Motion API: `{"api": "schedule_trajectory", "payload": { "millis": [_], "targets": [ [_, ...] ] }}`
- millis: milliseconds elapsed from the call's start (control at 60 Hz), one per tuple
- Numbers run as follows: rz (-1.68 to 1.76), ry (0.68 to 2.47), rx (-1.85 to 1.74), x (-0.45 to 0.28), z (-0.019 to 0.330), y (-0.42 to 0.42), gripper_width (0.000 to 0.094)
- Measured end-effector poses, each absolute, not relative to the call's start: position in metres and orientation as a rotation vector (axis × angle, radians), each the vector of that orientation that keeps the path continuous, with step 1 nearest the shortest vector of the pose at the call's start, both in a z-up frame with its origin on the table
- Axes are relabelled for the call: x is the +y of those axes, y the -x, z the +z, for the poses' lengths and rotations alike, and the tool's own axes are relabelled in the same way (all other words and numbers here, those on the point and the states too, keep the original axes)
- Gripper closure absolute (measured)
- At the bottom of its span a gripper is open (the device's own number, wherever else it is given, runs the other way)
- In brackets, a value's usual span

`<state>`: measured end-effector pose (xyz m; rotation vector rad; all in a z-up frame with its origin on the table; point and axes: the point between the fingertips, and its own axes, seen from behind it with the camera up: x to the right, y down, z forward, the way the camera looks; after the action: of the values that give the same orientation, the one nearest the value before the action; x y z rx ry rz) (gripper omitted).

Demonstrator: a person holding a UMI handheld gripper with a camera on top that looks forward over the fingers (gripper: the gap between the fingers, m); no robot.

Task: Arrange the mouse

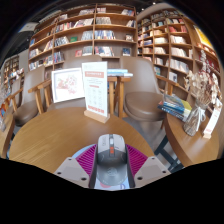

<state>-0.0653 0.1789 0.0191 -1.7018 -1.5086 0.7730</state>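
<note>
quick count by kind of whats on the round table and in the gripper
mouse: 1, grey, between the gripper fingers
standing sign: 1, upright on the round table
leaning placard: 1, beside the sign
total: 3

One mouse (111, 158) is counted, grey and dark, seen at six o'clock between the two fingers of the single gripper (111, 165); two magenta pads (86, 157) are counted, one on either side of it. One round wooden table (50, 135) is seen beneath it, and part of a second table (195, 145) is counted at four o'clock. Two upright printed signs are counted: one tall stand (95, 88) at twelve o'clock from the mouse, and one wider board (68, 85) at eleven o'clock. Two chairs are made out, one (143, 100) at one o'clock and one (28, 105) at ten o'clock. The bookshelves (85, 35) beyond hold books too numerous to be counted.
</note>
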Motion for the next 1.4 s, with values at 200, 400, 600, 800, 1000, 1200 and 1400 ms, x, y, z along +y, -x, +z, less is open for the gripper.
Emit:
{"api": "schedule_trajectory", "payload": {
  "millis": [200,400,600,800,1000,1200,1400],
  "targets": [
    [0.757,1.732,-1.545,0.176,-0.007,0.047,0.049],
    [0.747,1.7,-1.564,0.172,-0.011,0.042,0.0395],
    [0.73,1.691,-1.5,0.173,0.021,0.026,0.0077],
    [0.746,1.666,-1.507,0.131,0.09,-0.051,0.0075],
    [0.773,1.608,-1.487,0.076,0.153,-0.14,0.0083],
    [0.836,1.601,-1.496,0.036,0.175,-0.226,0.0084],
    [0.808,1.51,-1.535,0.026,0.179,-0.268,0.0085]
  ]
}}
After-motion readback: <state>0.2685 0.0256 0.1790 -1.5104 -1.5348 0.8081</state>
